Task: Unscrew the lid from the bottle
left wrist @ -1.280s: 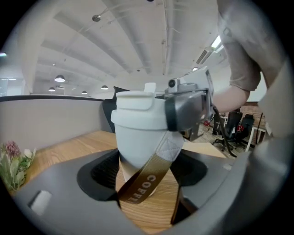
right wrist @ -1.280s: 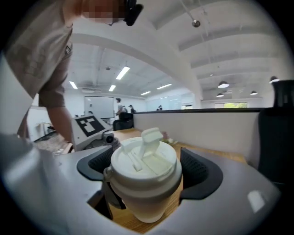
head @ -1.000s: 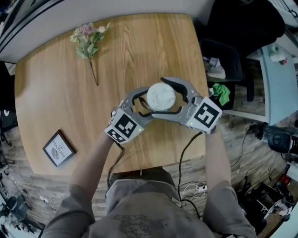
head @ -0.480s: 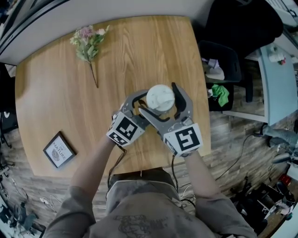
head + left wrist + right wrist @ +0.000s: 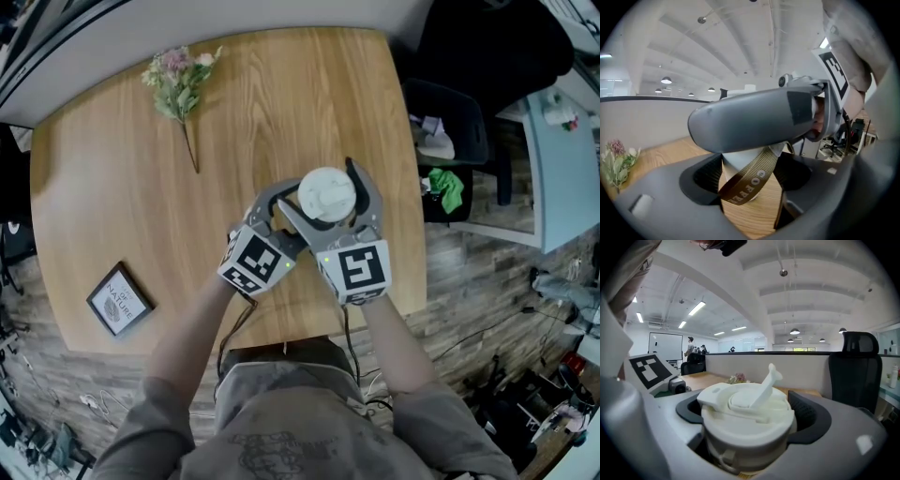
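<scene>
Left tongs point(image 5: 750, 180): partly open and clenched on the bottle point(image 5: 735, 165). Both dark pads bear on the pale body low down, one on each side. A brown ribbed band point(image 5: 751, 179) printed COFFEE runs slantwise across the body between the pads.

Right tongs point(image 5: 749, 411): released, jaws at a wide setting. They sit at the level of the lid point(image 5: 326, 194), which lies between the two pads. The pads lie close beside its rim on either side, with no squeeze to be seen. In the head view these tongs lie over the left ones, and both reach in from the person's side.

Bottle: stands upright on the wooden counter point(image 5: 112, 187), right of the middle and nearer the person's edge. Its long axis is vertical and its top points up at the head camera. The white lid is seated on it. A flip tab point(image 5: 768, 380) on the lid is raised and leans over to the right in the right gripper view.

Elsewhere on the counter: a flower sprig point(image 5: 178, 80) lies at the far left, and a small picture frame point(image 5: 119, 299) sits by the near left edge. Both are well apart from the bottle.
</scene>
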Motion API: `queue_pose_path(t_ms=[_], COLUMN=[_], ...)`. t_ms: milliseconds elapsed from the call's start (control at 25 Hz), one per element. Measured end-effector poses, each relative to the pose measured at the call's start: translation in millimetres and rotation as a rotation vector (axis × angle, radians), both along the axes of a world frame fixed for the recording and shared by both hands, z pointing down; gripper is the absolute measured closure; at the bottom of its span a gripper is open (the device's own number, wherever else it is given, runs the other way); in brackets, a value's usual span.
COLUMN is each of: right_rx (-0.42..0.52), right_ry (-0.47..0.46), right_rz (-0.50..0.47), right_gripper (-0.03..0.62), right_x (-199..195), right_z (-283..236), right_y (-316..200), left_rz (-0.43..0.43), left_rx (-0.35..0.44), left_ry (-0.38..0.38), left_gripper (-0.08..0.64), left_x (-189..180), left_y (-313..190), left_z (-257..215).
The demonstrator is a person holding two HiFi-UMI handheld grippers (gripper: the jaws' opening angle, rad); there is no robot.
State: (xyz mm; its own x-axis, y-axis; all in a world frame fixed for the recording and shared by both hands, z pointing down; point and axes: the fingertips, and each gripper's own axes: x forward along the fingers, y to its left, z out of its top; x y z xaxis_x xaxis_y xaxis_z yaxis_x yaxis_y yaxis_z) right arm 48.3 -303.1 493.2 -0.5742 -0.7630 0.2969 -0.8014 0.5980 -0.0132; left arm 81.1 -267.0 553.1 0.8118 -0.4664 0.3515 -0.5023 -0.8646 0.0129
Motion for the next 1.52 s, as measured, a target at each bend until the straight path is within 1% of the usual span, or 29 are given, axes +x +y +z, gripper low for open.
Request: queue_pose_path(t_ms=[80,120,280,360,480,560,680,920,1080,1200,1360,1440,1520], right_rx=[-0.002,-0.001,-0.025,-0.050,-0.084,-0.089,-0.082,-0.064,-0.025,0.001,0.043,0.077,0.113], right_ry=[0.010,0.013,0.000,-0.027,-0.054,-0.057,-0.056,-0.103,-0.106,-0.126,-0.165,-0.183,-0.192], right_rz=[-0.077,-0.137,-0.431,-0.551,-0.680,-0.720,-0.723,-0.629,-0.605,-0.579,-0.534,-0.516,-0.494], right_gripper=[0.075,0.075,0.076,0.077,0.077,0.077,0.077,0.077,0.077,0.077,0.077,0.077,0.077], right_x=[-3,-6,-15,-16,-17,-17,-16,-15,-14,-10,-5,-2,2], right_z=[0,0,1,0,-1,-1,-1,-16,-36,-61,-104,-129,-154], right_y=[3,5,19,23,29,30,29,22,18,15,13,14,16], left_rz=[0.008,0.015,0.052,0.067,0.092,0.105,0.106,0.088,0.053,0.048,-0.012,-0.041,-0.087], left_rx=[-0.003,-0.003,-0.001,-0.007,-0.012,-0.012,-0.012,-0.034,-0.044,-0.034,-0.050,-0.040,-0.027], left_ry=[-0.003,-0.003,-0.010,-0.008,-0.005,-0.010,-0.014,-0.025,-0.008,-0.027,0.025,0.033,0.046], left_gripper=[0.235,0.235,0.236,0.236,0.239,0.239,0.241,0.230,0.204,0.204,0.208,0.216,0.245], left_x=[0,0,-1,-1,-2,-2,-2,-5,-15,-22,-40,-51,-62], left_y=[0,0,1,1,1,1,0,2,2,7,9,10,9], left_z=[0,0,1,1,1,1,1,1,-12,-26,-57,-73,-91])
